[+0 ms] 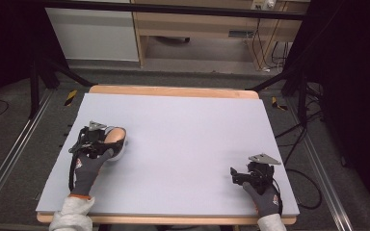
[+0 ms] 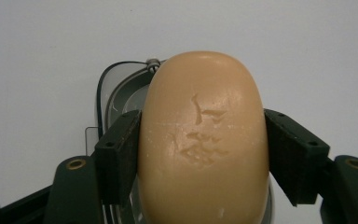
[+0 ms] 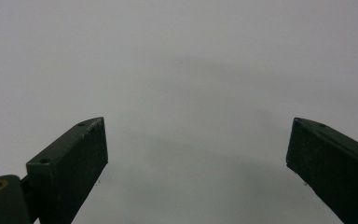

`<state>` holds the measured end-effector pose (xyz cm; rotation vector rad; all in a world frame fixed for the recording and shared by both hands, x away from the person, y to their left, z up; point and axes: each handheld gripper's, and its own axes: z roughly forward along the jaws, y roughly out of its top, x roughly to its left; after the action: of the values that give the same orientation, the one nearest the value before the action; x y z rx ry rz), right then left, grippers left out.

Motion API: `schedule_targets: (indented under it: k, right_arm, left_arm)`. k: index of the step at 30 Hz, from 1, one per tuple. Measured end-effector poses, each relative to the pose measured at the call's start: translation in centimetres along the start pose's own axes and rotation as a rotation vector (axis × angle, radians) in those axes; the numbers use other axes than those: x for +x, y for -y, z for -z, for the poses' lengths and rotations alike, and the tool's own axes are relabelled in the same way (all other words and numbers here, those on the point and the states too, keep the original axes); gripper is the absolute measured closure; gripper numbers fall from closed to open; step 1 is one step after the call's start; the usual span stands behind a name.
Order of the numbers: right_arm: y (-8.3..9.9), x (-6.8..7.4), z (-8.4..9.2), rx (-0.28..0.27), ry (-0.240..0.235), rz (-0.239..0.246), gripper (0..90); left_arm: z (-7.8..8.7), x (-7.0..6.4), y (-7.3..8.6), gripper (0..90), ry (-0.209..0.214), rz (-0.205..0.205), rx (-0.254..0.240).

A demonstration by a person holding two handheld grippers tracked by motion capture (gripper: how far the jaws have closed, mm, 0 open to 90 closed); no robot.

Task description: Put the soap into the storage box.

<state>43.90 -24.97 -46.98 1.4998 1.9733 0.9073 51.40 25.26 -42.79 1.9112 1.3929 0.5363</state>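
In the high view the left gripper sits at the left middle of the frame, over the pale grey table mat, held by a gloved left hand. Its jaws are clamped on a tan bar of soap. The left gripper view shows this close up: the bar of soap stands in the centre of the frame, one black jaw pressing each of its long sides, and stamped marks show on its upper face. Behind and under the soap, toward the upper left of that frame, lies a clear soap dish with a dark inner part; whether the soap rests in it or is held just above it cannot be told.

The right gripper is at the lower right of the high view, held in a gloved right hand and well apart from the soap. In the right gripper view its jaws stand wide apart with bare mat between them.
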Motion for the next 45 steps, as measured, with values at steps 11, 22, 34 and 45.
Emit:
schedule_targets:
  k: [11, 22, 34, 45]
  right_arm:
    - [0.0, 0.0, 0.0, 0.001, -0.001, -0.002, 5.6]
    - [0.0, 0.0, 0.0, 0.003, 0.001, 0.007, 5.5]
    - [0.0, 0.0, 0.0, 0.002, 0.001, 0.007, 5.5]
    - [0.0, 0.0, 0.0, -0.001, -0.001, 0.001, 5.5]
  left_arm:
    - [-0.2, 0.0, 0.1, 31.7, -0.007, -0.001, 0.009]
    - [-0.3, -0.3, 0.1, 30.7, -0.029, -0.017, 0.009]
    - [-0.2, -0.4, 0.1, 30.5, -0.029, -0.022, 0.005]
    - [0.2, -1.2, -0.2, 32.9, -0.002, -0.046, -0.017]
